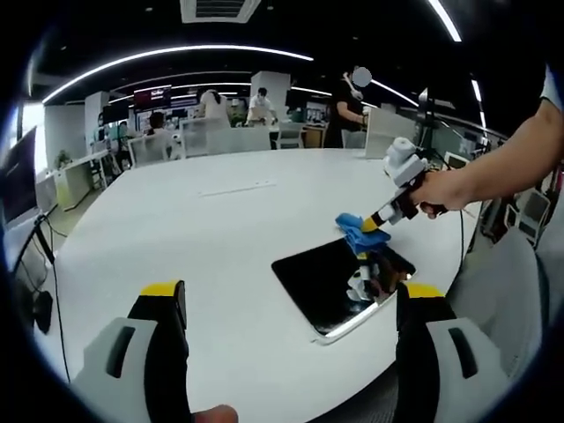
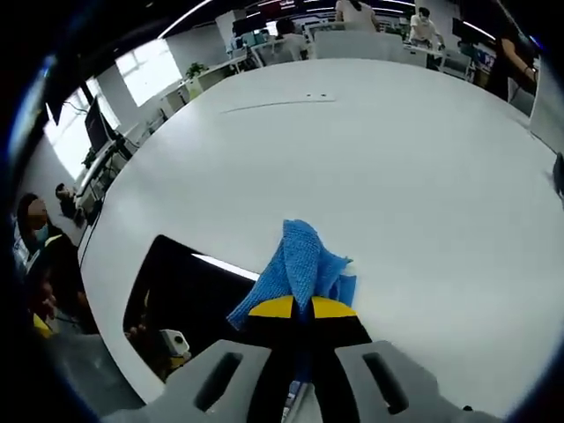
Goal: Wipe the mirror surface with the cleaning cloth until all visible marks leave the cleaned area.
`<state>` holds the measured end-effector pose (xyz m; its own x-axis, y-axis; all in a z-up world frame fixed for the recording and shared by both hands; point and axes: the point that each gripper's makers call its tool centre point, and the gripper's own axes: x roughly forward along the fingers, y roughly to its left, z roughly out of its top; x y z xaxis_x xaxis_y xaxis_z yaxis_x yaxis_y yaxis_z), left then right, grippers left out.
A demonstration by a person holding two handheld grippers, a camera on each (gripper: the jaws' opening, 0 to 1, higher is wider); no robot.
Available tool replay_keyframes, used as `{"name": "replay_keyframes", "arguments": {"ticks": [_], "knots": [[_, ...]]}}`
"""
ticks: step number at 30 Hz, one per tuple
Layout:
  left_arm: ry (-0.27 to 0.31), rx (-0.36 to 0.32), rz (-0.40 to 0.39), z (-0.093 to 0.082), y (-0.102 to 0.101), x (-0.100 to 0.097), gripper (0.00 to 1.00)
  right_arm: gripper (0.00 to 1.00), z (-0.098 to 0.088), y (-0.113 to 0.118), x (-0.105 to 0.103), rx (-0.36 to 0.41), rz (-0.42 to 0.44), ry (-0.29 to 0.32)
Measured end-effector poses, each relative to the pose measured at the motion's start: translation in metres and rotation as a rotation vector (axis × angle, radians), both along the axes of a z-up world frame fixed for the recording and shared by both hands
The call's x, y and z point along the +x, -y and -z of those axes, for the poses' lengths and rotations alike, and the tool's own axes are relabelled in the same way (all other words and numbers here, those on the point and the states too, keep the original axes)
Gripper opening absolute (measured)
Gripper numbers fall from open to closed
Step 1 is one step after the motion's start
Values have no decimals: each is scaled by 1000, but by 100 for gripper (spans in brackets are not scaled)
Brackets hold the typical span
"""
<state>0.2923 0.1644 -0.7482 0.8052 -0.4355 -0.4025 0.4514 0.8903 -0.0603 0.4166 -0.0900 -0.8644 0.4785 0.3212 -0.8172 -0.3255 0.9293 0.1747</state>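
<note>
Right tool grips one blue cloth on one mirror; left tool gapes.

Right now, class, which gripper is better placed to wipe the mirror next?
The right gripper: shut on the blue cloth at the mirror edge. The left gripper is open, held back.

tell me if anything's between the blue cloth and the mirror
Nothing visible does. The right gripper holds the blue cloth at the mirror's edge, on a bare white table. The left gripper hangs open, apart.
</note>
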Motion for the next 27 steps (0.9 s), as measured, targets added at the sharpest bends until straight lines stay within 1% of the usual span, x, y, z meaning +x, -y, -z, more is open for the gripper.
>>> {"name": "replay_keyframes", "arguments": {"ticks": [5,8,10,11,12,15,18,20,21,24,26,27], "knots": [[8,-1,-14,-4,-4,1,99,0,2,0,1,-3,-2,-1],[11,-4,-19,-5,-3,0,99,0,-1,0,-1,9,-9,-4],[16,2,-33,-6,-7,0,99,0,-6,0,-3,30,-10,-9],[17,0,-38,-6,-8,0,99,0,-12,-5,-6,56,-28,-11],[18,-3,-42,-7,-9,0,99,0,-16,-5,-6,69,-19,-5],[19,1,-52,-7,-13,1,99,0,-26,-2,-5,83,-19,10],[20,-8,-69,-7,-16,4,99,0,-39,9,-8,94,-2,19],[28,-12,-68,-10,-15,6,99,0,-43,16,-8,103,9,25],[34,-12,-63,-11,-13,6,99,0,-47,22,-8,98,8,41],[38,-17,-57,-13,-11,7,99,0,-49,38,-10,94,32,50],[33,-63,-86,-14,-13,10,99,0,-49,50,-16,96,56,45],[37,-74,-97,-15,-15,12,99,0,-49,57,-20,92,62,41]]}}
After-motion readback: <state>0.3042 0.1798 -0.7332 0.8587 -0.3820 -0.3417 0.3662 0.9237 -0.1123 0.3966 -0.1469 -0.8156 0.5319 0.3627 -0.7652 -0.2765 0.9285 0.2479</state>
